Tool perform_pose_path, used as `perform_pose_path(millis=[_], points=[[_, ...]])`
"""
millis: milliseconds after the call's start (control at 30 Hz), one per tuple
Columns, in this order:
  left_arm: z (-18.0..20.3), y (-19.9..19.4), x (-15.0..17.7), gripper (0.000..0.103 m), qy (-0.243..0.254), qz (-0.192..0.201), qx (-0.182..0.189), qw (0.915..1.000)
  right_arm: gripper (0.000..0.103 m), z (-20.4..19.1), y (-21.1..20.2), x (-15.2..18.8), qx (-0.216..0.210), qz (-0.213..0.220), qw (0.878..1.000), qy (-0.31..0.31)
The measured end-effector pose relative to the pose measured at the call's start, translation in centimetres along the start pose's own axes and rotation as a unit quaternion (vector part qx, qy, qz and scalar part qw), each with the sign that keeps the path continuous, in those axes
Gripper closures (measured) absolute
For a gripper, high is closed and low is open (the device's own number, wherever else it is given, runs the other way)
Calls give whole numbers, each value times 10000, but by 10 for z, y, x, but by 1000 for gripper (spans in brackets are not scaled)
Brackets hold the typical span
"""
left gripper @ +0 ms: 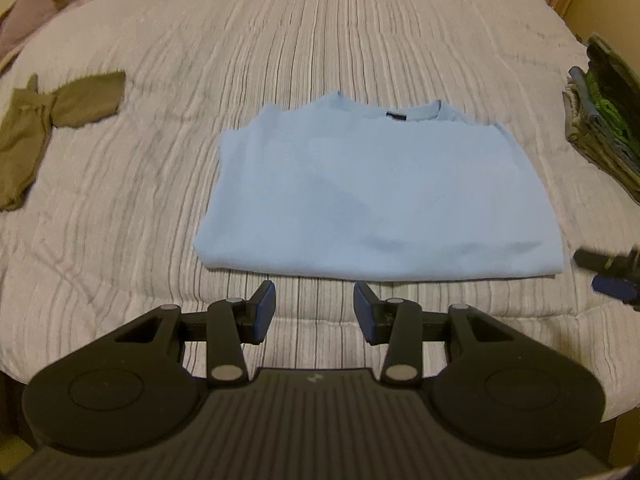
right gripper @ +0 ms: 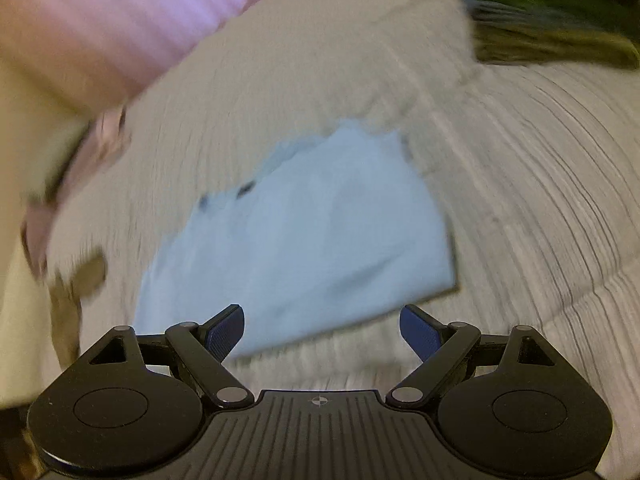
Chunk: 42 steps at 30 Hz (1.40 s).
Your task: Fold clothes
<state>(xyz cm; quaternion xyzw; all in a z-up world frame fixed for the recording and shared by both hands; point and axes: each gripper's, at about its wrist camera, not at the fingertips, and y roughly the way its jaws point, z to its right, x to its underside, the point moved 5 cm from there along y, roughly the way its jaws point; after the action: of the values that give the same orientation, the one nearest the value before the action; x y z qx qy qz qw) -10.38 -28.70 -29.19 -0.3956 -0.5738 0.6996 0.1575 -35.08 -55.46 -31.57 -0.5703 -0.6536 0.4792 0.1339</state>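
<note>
Your left gripper (left gripper: 315, 312) hangs empty, fingers apart, just short of the folded light-blue T-shirt (left gripper: 376, 196) on the striped bedspread (left gripper: 320, 32). Your right gripper (right gripper: 322, 334), spread wide, holds nothing beside that shirt's corner.

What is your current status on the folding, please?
Left tool open, empty, short of the shirt's near edge. Right tool open, empty. Light blue shirt folded flat on the bed. Nothing in the way.
</note>
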Motion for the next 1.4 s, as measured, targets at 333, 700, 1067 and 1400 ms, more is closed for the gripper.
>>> perform_pose_path(millis=[333, 700, 1067, 1400], points=[[-26, 68, -22, 65, -544, 32, 673, 9962, 16, 109, 75, -21, -1024, 562, 9851, 1263], [-46, 120, -34, 68, -1186, -8, 1598, 9800, 42, 115, 110, -29, -2107, 444, 9639, 1567], [-60, 165, -43, 70, -1219, -47, 1692, 9780, 91, 85, 120, -46, -770, 276, 9859, 1463], [-126, 137, -56, 72, -1495, 110, 2186, 9642, 93, -154, 123, -9, 1663, 1087, 9386, -2821]])
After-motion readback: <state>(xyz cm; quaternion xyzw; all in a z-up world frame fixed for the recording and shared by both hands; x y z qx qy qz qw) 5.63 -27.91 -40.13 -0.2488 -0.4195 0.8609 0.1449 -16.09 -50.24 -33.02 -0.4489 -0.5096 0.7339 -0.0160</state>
